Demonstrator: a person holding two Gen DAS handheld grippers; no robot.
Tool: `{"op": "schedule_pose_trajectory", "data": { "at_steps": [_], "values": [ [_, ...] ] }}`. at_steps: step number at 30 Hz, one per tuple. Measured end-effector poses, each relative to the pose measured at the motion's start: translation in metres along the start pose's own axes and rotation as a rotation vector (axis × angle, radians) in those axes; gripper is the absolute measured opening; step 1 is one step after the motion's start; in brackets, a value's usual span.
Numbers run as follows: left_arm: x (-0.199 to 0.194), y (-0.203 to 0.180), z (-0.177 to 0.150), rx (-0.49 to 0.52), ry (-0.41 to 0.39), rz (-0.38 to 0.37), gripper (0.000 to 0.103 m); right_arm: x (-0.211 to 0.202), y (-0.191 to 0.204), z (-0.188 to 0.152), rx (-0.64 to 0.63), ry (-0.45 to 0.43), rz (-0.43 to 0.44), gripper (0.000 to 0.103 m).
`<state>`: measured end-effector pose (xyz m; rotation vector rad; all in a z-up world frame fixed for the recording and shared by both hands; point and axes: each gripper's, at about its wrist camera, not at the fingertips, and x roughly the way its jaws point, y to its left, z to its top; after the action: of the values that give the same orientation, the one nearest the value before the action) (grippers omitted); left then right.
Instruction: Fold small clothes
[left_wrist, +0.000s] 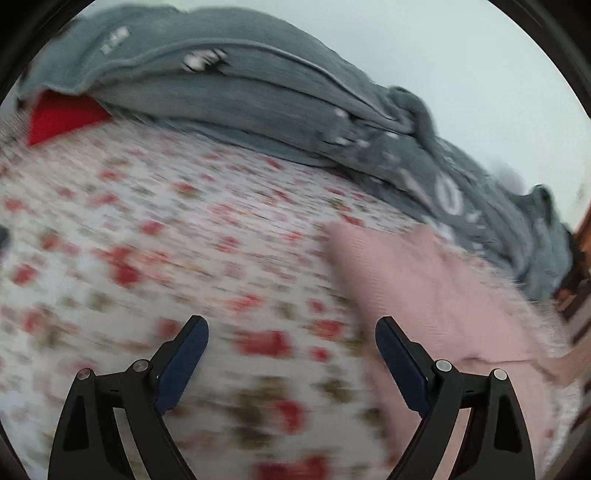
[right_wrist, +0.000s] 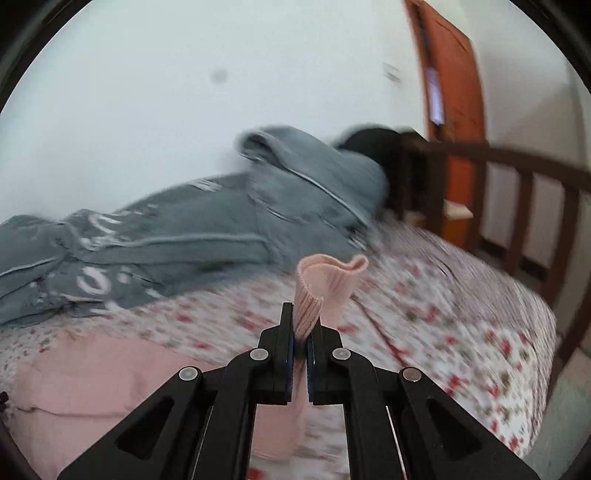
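Note:
A pale pink ribbed garment (left_wrist: 436, 295) lies on the floral bedsheet (left_wrist: 166, 229), to the right in the left wrist view. My left gripper (left_wrist: 291, 328) is open and empty, just above the sheet, with the garment's left edge by its right finger. My right gripper (right_wrist: 302, 325) is shut on a ribbed cuff of the pink garment (right_wrist: 325, 288), which sticks up between the fingers. The rest of the garment (right_wrist: 96, 380) lies flat at lower left in the right wrist view. Both views are motion-blurred.
A grey quilt (left_wrist: 240, 88) is bunched along the wall side of the bed; it also shows in the right wrist view (right_wrist: 207, 229). A red item (left_wrist: 62, 114) lies at far left. A dark wooden footboard (right_wrist: 517, 192) and an orange door (right_wrist: 450, 81) stand at right.

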<state>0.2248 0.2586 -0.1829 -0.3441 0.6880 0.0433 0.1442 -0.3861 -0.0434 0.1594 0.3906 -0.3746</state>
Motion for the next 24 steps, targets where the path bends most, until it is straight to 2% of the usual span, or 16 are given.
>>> {"op": "schedule_pose_trajectory", "data": {
  "at_steps": [2, 3, 4, 8, 9, 12, 15, 19, 24],
  "values": [
    [-0.002, 0.01, 0.002, 0.032, -0.002, 0.078, 0.092, -0.006, 0.039, 0.013, -0.033, -0.027, 0.047, 0.005],
    [-0.001, 0.016, 0.003, 0.041, 0.004, 0.092, 0.092, -0.011, 0.072, 0.02, -0.06, -0.043, 0.089, 0.005],
    [0.0, 0.022, 0.002, 0.042, 0.008, 0.091, 0.092, -0.014, 0.09, 0.022, -0.074, -0.05, 0.114, 0.005],
    [0.0, 0.037, -0.006, -0.01, -0.003, 0.038, 0.092, -0.021, 0.204, 0.019, -0.168, -0.056, 0.27, 0.005],
    [-0.002, 0.039, -0.006, -0.013, -0.018, 0.028, 0.092, -0.022, 0.242, 0.011, -0.198, -0.04, 0.322, 0.005],
    [-0.007, 0.045, -0.01, -0.043, -0.038, -0.016, 0.092, -0.015, 0.319, -0.018, -0.222, 0.047, 0.449, 0.005],
    [-0.009, 0.055, -0.011, -0.094, -0.056, -0.077, 0.092, -0.007, 0.381, -0.058, -0.244, 0.145, 0.549, 0.005],
    [-0.006, 0.051, -0.009, -0.08, -0.046, -0.056, 0.093, 0.008, 0.438, -0.114, -0.32, 0.311, 0.63, 0.005],
    [-0.005, 0.051, -0.009, -0.076, -0.043, -0.069, 0.094, 0.012, 0.456, -0.137, -0.312, 0.356, 0.666, 0.008]
  ]
}}
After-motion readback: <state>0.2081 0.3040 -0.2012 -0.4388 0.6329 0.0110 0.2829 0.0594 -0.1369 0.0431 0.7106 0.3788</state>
